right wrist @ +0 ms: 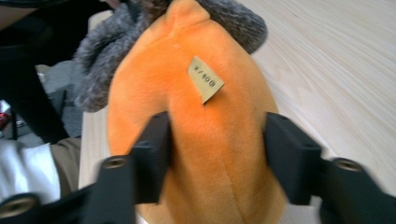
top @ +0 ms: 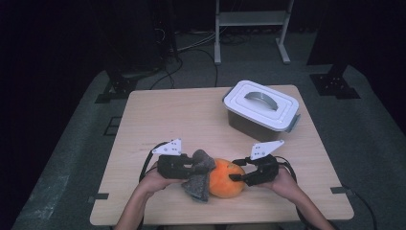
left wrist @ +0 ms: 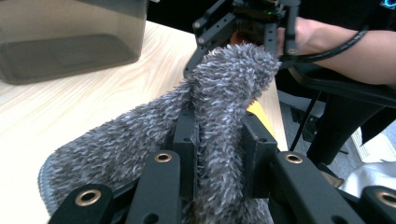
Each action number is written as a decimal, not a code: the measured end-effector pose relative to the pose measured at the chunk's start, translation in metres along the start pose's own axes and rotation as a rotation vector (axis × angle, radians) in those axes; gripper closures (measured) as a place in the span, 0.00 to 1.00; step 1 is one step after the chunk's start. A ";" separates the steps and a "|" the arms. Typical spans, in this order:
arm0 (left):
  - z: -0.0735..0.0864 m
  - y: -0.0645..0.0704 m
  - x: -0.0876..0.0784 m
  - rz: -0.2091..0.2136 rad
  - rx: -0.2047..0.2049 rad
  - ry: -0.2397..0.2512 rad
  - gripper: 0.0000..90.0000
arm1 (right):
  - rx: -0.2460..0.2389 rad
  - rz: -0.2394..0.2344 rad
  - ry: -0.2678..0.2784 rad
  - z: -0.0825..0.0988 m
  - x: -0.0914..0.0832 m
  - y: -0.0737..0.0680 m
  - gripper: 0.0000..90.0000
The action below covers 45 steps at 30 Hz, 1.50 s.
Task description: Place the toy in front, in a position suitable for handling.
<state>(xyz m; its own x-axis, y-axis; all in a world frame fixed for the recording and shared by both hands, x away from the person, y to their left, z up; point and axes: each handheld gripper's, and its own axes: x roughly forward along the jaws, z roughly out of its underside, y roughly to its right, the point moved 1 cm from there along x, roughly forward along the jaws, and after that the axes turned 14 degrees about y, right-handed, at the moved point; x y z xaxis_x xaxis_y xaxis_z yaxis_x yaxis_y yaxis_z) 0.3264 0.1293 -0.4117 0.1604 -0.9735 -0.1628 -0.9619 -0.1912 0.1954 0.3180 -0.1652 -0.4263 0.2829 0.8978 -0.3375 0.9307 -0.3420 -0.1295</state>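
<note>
Two tongs at plush toy (top: pixel 225 178), left tongs (top: pixel 191 166) clamping grey fur, right tongs (top: pixel 238 176) loosely straddling orange body

You are working with two grippers: the left gripper (top: pixel 191 166) and the right gripper (top: pixel 235 176). Lying between them are one orange plush toy (top: pixel 225 184) and one grey fuzzy cloth (top: pixel 200 178). Sitting beyond them is one lidded plastic box (top: pixel 261 111) on one wooden table (top: pixel 191 115).
</note>
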 end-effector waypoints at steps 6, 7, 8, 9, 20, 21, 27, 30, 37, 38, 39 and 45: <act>-0.002 0.004 0.005 0.015 -0.002 0.004 0.79 | -0.081 -0.001 -0.016 -0.019 0.001 -0.022 0.29; -0.003 0.005 0.006 0.017 -0.003 0.004 0.79 | -0.093 -0.002 -0.024 -0.021 0.004 -0.025 0.27; -0.004 0.007 0.008 0.021 0.007 -0.002 0.79 | -0.114 0.000 -0.045 -0.022 0.007 -0.029 0.25; -0.004 0.008 0.009 0.022 0.009 -0.004 0.79 | -0.132 0.008 -0.072 -0.022 0.013 -0.031 0.22; -0.008 0.007 0.005 -0.007 0.017 0.014 0.79 | -0.147 -0.006 -0.054 -0.020 0.023 -0.027 0.61; -0.012 0.008 0.002 0.002 0.020 0.032 0.79 | -0.148 -0.018 -0.043 -0.022 0.023 -0.027 0.62; -0.025 0.012 -0.011 0.018 0.034 0.068 0.79 | -0.106 -0.110 0.062 -0.027 0.030 -0.027 0.62; -0.017 0.009 -0.007 0.011 0.019 0.021 0.79 | -0.133 -0.117 0.018 -0.022 0.034 -0.025 0.61; -0.008 0.003 -0.007 0.023 -0.023 0.035 0.79 | -0.137 -0.110 0.003 -0.012 0.022 -0.018 0.60; -0.007 0.002 -0.007 0.021 -0.024 0.033 0.79 | -0.133 -0.107 0.004 -0.010 0.020 -0.018 0.60; -0.006 0.002 -0.007 0.020 -0.028 0.033 0.79 | -0.130 -0.104 0.004 -0.009 0.017 -0.017 0.60; -0.005 -0.001 -0.010 0.003 -0.028 0.024 0.79 | -0.114 -0.103 0.020 -0.002 0.008 -0.013 0.60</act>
<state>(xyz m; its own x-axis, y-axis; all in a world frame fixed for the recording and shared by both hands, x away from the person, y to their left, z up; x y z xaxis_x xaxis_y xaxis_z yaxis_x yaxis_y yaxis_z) 0.3264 0.1389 -0.4056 0.1631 -0.9768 -0.1390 -0.9559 -0.1913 0.2227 0.3083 -0.1535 -0.4257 0.1885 0.9322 -0.3090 0.9750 -0.2154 -0.0552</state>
